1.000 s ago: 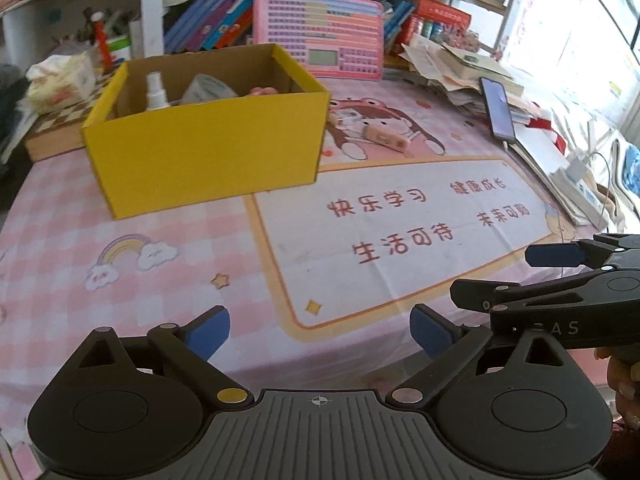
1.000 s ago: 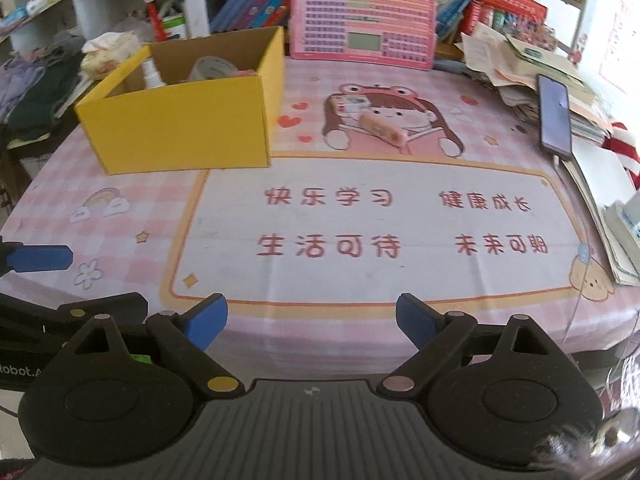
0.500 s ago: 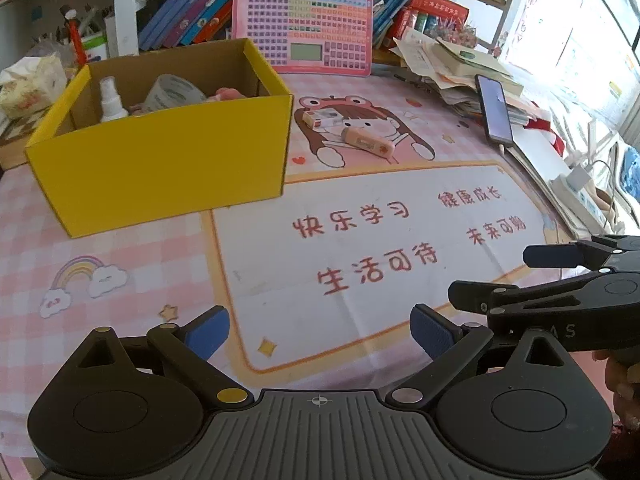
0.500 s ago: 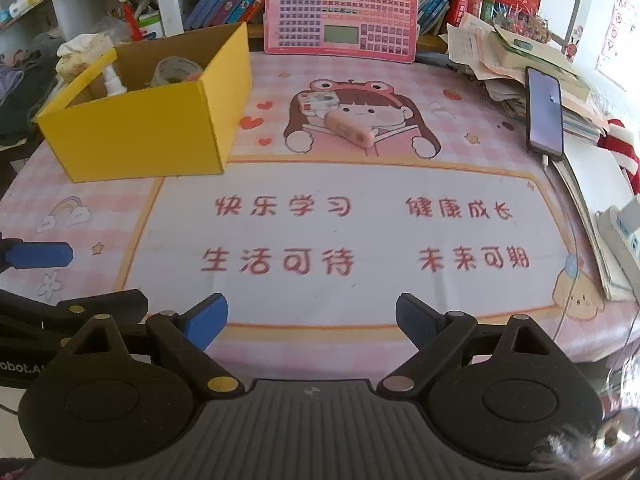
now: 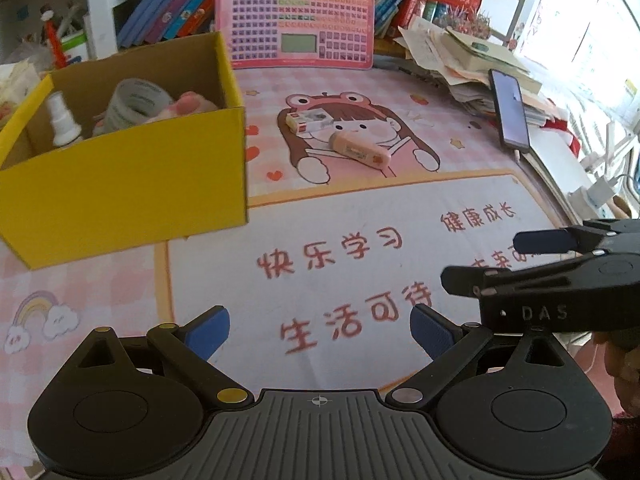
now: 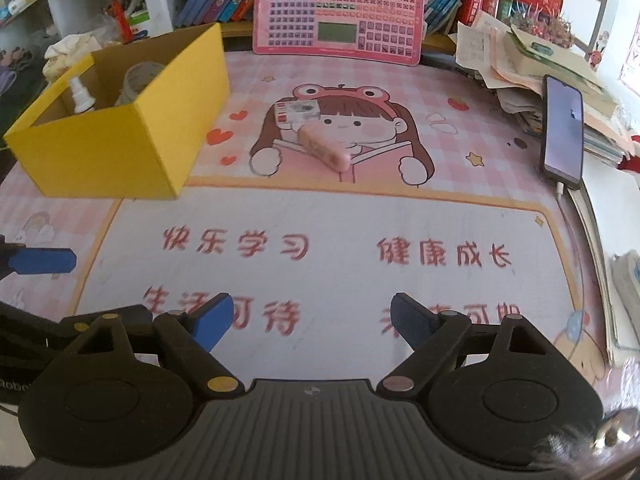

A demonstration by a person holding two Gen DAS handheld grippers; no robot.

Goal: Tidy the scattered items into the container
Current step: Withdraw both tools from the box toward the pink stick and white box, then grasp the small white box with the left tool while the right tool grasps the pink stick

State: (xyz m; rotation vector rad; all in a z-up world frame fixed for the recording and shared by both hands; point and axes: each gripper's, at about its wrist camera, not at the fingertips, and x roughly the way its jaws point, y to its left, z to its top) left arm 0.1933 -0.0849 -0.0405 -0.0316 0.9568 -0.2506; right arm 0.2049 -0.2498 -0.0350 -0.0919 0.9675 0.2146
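A yellow cardboard box point(image 5: 120, 184) point(image 6: 108, 148) stands at the left of the pink mat. It holds a white spray bottle point(image 5: 62, 124), a tape roll point(image 5: 136, 102) and a pink item point(image 5: 188, 104). On the mat's cartoon girl lie a peach tube point(image 5: 358, 152) point(image 6: 324, 150) and a small printed box point(image 5: 309, 120) point(image 6: 298, 112), touching each other. My left gripper point(image 5: 320, 328) is open and empty over the mat's printed text. My right gripper point(image 6: 312, 318) hovers beside it; its jaws are closing with nothing between them, still wide apart. Both are well short of the two items.
A pink keypad toy point(image 5: 296, 20) leans against the book row at the back. A black phone point(image 5: 510, 110) rests on a stack of papers point(image 5: 460, 64) at the right, with its cable at the mat's edge. Shelves and clutter stand behind the box.
Both grippers have moved forward over the mat, side by side; the box, tube and small box now look nearer. The right gripper's jaws have narrowed a little.
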